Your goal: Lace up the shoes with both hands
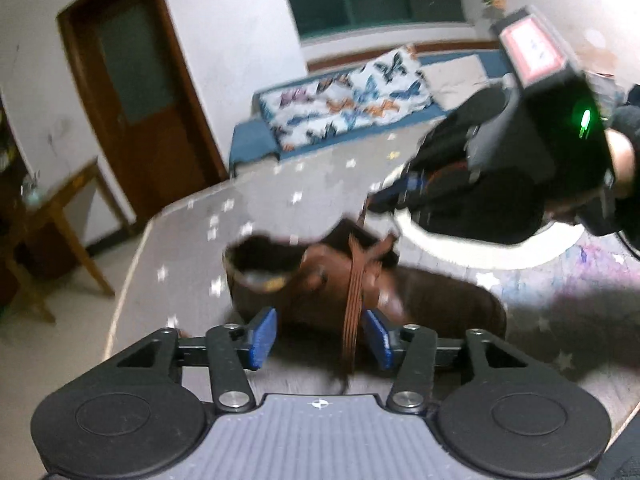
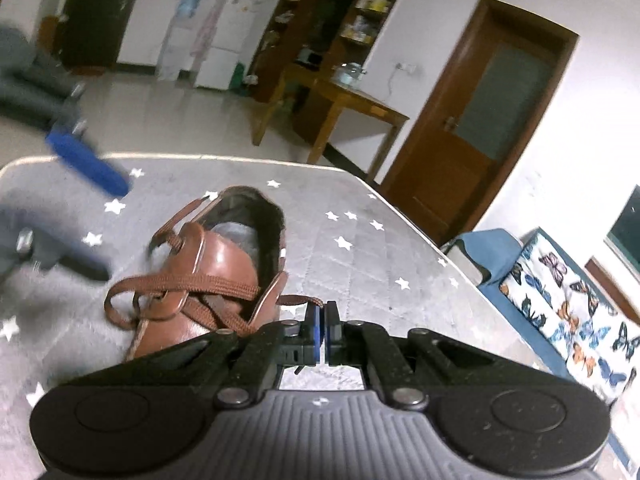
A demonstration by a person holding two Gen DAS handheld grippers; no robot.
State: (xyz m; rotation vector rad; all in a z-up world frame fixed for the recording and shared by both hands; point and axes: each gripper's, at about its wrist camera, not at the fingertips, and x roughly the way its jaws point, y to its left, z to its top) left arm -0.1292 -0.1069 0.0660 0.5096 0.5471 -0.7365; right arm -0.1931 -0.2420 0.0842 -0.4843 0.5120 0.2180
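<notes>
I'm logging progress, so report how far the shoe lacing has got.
Done: the brown lace already crosses the brown shoe on the star-patterned table. In hand: the right gripper is shut, seemingly on a lace end; the left gripper is open, with a lace strand hanging between its fingers. Left: the strands lie loose, with no knot visible.

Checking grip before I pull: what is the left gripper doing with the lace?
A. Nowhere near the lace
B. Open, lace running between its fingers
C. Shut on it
B: the left gripper is open, with the brown lace passing loose between its blue fingers.
</notes>
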